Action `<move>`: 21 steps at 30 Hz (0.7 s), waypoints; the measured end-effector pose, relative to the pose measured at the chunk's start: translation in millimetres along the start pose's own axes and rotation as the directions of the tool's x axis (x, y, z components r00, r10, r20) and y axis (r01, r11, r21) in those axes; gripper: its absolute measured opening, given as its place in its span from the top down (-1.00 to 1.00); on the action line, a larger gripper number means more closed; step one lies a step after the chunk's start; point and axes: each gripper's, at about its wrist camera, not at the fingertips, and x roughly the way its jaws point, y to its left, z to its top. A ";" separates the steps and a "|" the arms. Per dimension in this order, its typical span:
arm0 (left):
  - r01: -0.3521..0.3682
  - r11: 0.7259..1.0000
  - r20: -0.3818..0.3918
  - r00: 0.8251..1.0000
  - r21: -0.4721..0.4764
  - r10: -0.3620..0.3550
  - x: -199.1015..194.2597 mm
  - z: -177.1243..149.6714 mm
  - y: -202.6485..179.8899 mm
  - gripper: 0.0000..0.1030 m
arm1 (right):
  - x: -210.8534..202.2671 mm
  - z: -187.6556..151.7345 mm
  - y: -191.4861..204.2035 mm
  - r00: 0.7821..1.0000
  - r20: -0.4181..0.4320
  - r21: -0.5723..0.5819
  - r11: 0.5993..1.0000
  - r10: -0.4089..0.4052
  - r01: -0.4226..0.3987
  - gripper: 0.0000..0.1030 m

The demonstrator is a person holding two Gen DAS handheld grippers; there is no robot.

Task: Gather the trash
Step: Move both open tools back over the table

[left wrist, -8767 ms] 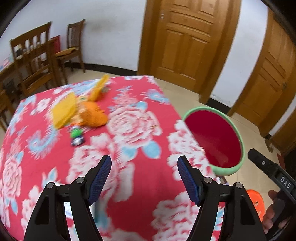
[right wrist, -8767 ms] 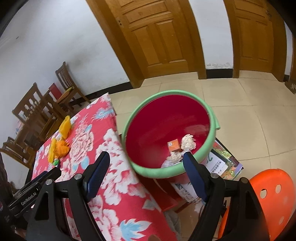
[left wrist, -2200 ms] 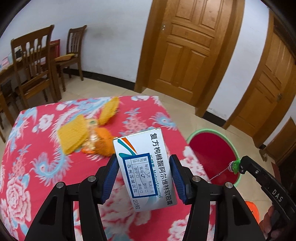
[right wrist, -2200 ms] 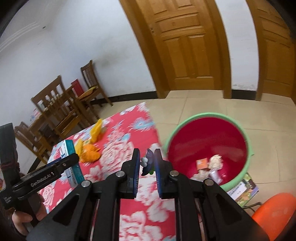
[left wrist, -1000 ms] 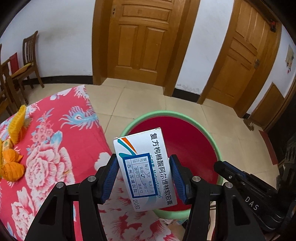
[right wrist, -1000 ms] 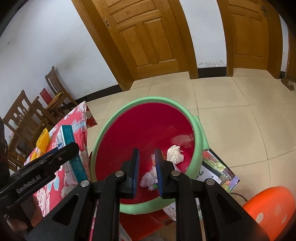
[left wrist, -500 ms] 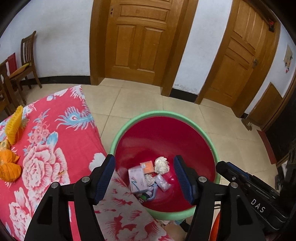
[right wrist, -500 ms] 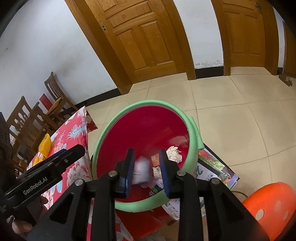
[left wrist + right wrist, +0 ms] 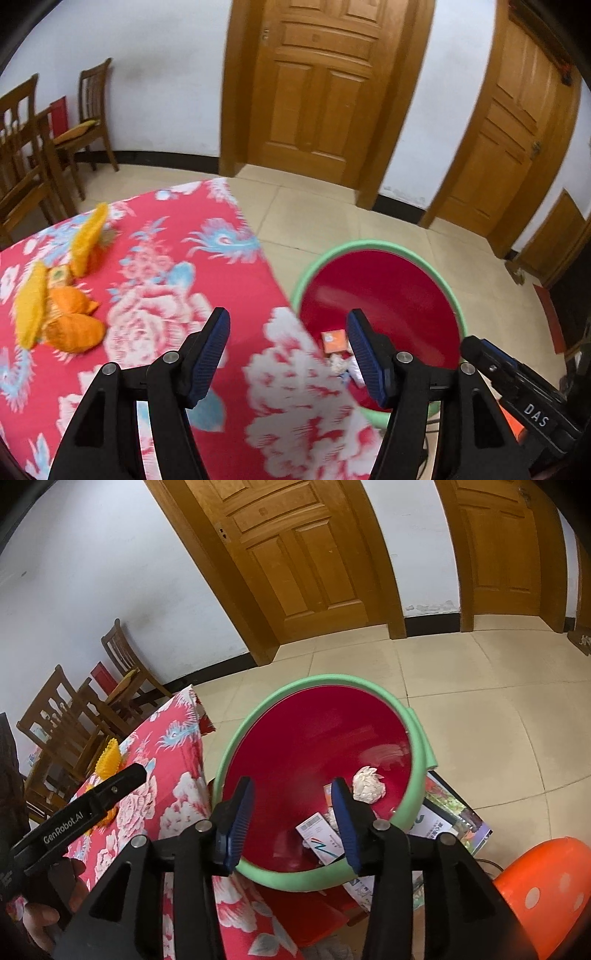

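Fingers (image 9: 343, 819) of right gripper (image 9: 291, 821) just opening, nothing between. Left gripper (image 9: 288, 356) wide apart, empty. White box (image 9: 320, 836) in red bin (image 9: 417, 775). Writing: "GenRobot.AI", "DAS".

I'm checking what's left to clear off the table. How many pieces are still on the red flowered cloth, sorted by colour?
Yellow pieces: 2
Orange pieces: 2
Small orange-and-green packet: 1
Total: 5
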 end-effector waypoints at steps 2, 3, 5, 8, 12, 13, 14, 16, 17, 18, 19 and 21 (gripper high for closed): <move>-0.013 1.000 0.003 1.000 -0.013 0.013 -2.2 0.0 8.6 -0.30 | 0.1 -0.9 3.6 1.000 -0.003 -0.003 1.000 0.005 -0.005 0.07; -0.024 0.999 0.006 1.000 -0.022 0.024 -4.0 -0.1 14.5 -0.30 | -0.3 -1.8 4.6 1.000 -0.004 -0.005 1.000 0.007 -0.007 0.05; -0.045 0.998 0.011 0.999 -0.034 0.046 -6.6 -0.1 24.6 -0.30 | -0.1 -2.4 8.3 1.000 -0.005 -0.009 1.000 0.012 -0.012 0.05; -0.085 0.995 0.020 0.996 -0.057 0.086 -11.4 -1.7 41.0 -0.30 | 0.6 -3.9 13.3 1.000 -0.009 -0.016 1.000 0.014 -0.014 0.03; -0.127 0.987 0.020 0.991 -0.093 0.130 -14.7 -3.6 63.2 -0.30 | 2.1 -5.7 16.5 1.000 -0.014 -0.020 1.000 0.018 -0.018 0.02; -0.140 0.985 0.019 0.990 -0.103 0.143 -15.9 -4.2 69.6 -0.30 | 2.7 -6.2 17.8 1.000 -0.017 -0.022 1.000 0.019 -0.019 0.02; -0.152 0.982 0.019 0.988 -0.112 0.155 -17.2 -5.0 75.5 -0.30 | 2.9 -6.4 19.1 1.000 -0.018 -0.023 1.000 0.020 -0.020 0.01; -0.171 0.977 0.019 0.984 -0.126 0.175 -19.5 -6.9 86.1 -0.30 | 4.2 -7.4 22.1 1.000 -0.023 -0.028 0.999 0.022 -0.022 0.01; -0.178 0.975 0.020 0.983 -0.133 0.182 -19.9 -7.8 90.9 -0.30 | 4.7 -7.7 23.2 0.999 -0.024 -0.030 0.999 0.023 -0.023 0.01; -0.185 0.973 0.021 0.982 -0.138 0.190 -20.4 -8.9 95.6 -0.30 | 5.4 -7.4 24.6 0.999 -0.026 -0.032 0.999 0.023 -0.023 0.01; -0.195 0.971 0.022 0.980 -0.140 0.200 -20.7 -10.0 100.0 -0.30 | 6.2 -7.5 25.7 0.999 -0.028 -0.034 0.999 0.023 -0.024 0.01; -0.221 0.965 0.020 0.974 -0.142 0.226 -20.8 -12.3 108.1 -0.30 | 7.2 -8.1 27.8 0.999 -0.031 -0.036 0.999 0.024 -0.025 0.01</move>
